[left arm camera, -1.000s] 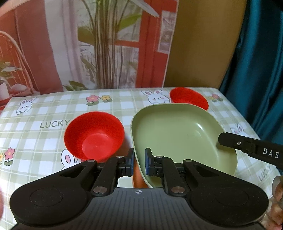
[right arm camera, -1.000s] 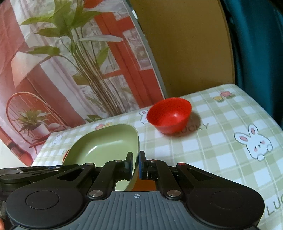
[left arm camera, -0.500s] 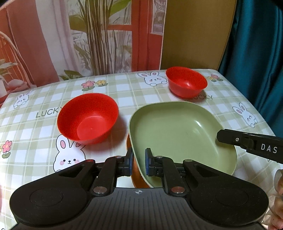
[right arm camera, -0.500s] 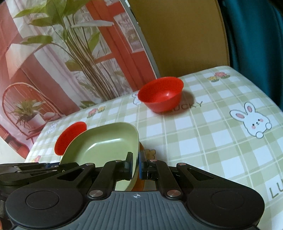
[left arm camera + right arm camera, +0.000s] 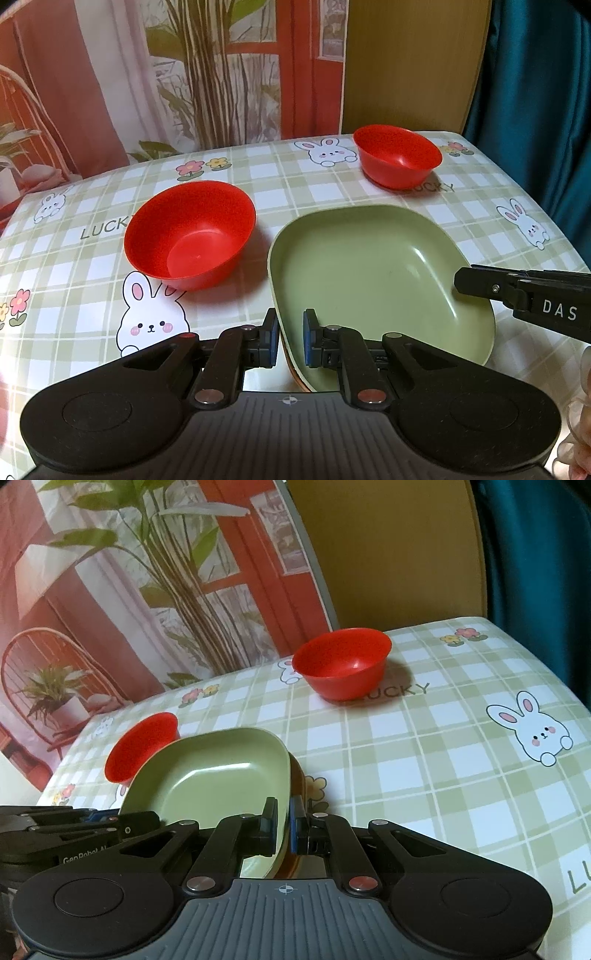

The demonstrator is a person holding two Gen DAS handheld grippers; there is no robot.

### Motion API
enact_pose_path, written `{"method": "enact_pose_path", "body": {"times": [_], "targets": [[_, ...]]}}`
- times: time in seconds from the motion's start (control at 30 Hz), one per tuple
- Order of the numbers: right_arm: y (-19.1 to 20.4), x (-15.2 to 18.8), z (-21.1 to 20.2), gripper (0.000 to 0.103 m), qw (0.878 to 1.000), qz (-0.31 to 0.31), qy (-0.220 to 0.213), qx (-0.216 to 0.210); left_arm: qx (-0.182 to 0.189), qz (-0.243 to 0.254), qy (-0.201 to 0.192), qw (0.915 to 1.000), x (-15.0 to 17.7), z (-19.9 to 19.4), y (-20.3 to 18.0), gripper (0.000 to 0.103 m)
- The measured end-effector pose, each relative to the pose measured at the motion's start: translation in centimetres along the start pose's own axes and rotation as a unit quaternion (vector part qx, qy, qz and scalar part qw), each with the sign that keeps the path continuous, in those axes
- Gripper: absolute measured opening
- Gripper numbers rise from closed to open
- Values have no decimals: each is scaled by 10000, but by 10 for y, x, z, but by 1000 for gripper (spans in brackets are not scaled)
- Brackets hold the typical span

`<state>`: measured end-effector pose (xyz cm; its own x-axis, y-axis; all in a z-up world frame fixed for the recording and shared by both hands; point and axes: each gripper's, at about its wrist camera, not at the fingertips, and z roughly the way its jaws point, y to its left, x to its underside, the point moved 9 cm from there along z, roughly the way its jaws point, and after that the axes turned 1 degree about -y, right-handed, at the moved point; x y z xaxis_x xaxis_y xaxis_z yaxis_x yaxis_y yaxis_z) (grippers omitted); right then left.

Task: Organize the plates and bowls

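A green square plate (image 5: 369, 273) (image 5: 221, 775) is gripped from both sides. My left gripper (image 5: 290, 341) is shut on its near left rim. My right gripper (image 5: 283, 823) is shut on its right rim and reaches in from the right in the left wrist view (image 5: 461, 284). The edge of an orange-brown plate (image 5: 297, 782) (image 5: 295, 373) shows right under the green one. I cannot tell whether the pads pinch it too. One red bowl (image 5: 188, 232) (image 5: 142, 746) stands upright left of the plate. A second red bowl (image 5: 397, 155) (image 5: 343, 664) stands at the far right.
The table wears a green checked cloth (image 5: 332, 192) with rabbits and flowers. A printed backdrop (image 5: 221, 74) hangs behind its far edge, and a teal curtain (image 5: 535, 110) borders the right side. Part of a person's hand (image 5: 580, 424) shows at the lower right.
Both grippers have sunk and tipped downward with the green plate still between them, bringing it lower over the table. The two red bowls have stayed where they were.
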<state>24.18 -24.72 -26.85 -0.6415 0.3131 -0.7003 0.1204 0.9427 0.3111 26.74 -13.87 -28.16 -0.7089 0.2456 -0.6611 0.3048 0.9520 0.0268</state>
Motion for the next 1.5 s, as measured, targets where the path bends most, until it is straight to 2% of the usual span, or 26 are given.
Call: {"method": "enact_pose_path", "body": {"times": [0.33, 0.5, 0.67, 1.17, 1.27, 1.43, 1.5], "targets": [[-2, 4, 3, 7, 10000, -22, 73, 20, 24, -2, 42, 10000, 6, 3, 0, 14], [-1, 4, 3, 14, 9999, -68, 70, 36, 35, -45, 50, 10000, 7, 3, -1, 17], [-1, 5, 5, 17, 9998, -137, 77, 98, 34, -66, 33, 10000, 8, 4, -1, 17], [1, 5, 3, 17, 9996, -259, 29, 142, 33, -296, -32, 9996, 6, 3, 6, 18], [0, -2, 2, 17, 9995, -295, -42, 138, 57, -317, -131, 9994, -1, -1, 8, 18], [-5, -27, -5, 17, 9984, -407, -345, 205, 162, -348, -480, 9981, -30, -11, 14, 18], [-11, -38, -7, 17, 9979, -388, -460, 255, 208, -356, -614, 9973, -42, -14, 14, 23]]}}
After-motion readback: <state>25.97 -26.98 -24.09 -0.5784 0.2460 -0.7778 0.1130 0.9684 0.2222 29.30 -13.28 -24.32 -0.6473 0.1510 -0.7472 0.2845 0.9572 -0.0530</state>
